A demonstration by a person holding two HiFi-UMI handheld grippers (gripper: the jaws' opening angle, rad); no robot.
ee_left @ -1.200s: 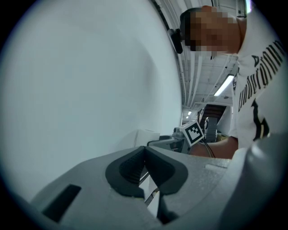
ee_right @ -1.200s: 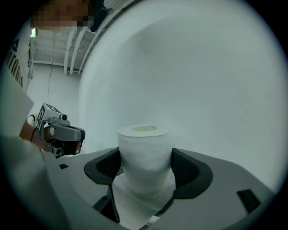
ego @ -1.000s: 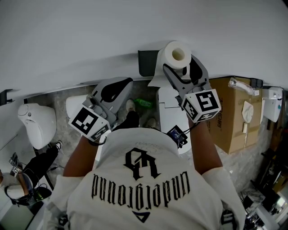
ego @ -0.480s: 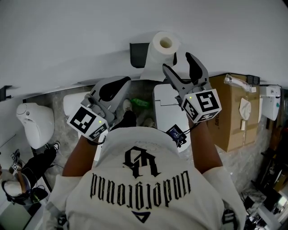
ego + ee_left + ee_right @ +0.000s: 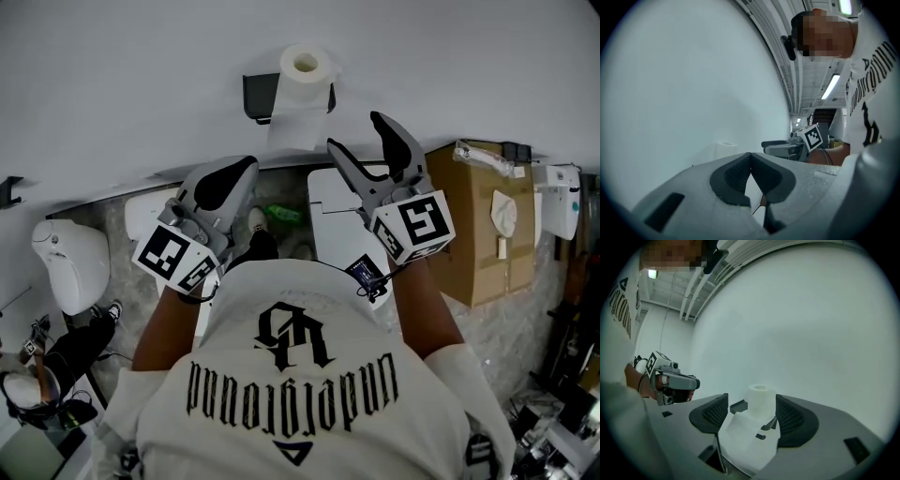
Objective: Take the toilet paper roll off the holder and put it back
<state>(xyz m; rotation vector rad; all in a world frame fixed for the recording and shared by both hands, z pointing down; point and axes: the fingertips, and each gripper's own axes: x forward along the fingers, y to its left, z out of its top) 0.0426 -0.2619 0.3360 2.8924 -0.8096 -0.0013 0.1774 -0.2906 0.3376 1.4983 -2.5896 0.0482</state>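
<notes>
- White toilet paper roll (image 5: 305, 79): stands on black wall-mounted holder (image 5: 256, 97), core hole facing up, against the white wall (image 5: 141, 84). A loose sheet hangs down below the roll.
- Right gripper (image 5: 353, 132): grey, two-jaw. Jaws are spread wide w/ nothing clamped. It is held up toward the wall, tips just below and right of the roll and not touching it.
- In the right gripper view the roll (image 5: 761, 400) and hanging sheet show in the gap betw. the dark ribbed pads (image 5: 711, 415), but farther off, at the wall. The holder (image 5: 738, 405) pokes out at the roll's left.
- Right forearm is bare, stretched fwd and up from a white T-shirt w/ black print (image 5: 300, 375). Its marker cube (image 5: 415, 226) sits near the wrist.
- Left gripper (image 5: 236, 170): jaws pressed together and empty. It sits lower and left of the right one, angled up and to the right, well short of the roll.
- In the left gripper view the pad tips meet (image 5: 750, 156). The roll (image 5: 725, 149) is small and far at the wall, and the right gripper (image 5: 780, 148) shows side-on beyond.
- Left forearm is bare, bent at the elbow, w/ its cube (image 5: 176, 259) by the wrist.
- Below: white toilet tank (image 5: 339, 211) under the right gripper, brown cardboard box (image 5: 478, 234) to the right, rounded white fixture (image 5: 67, 262) far left.
</notes>
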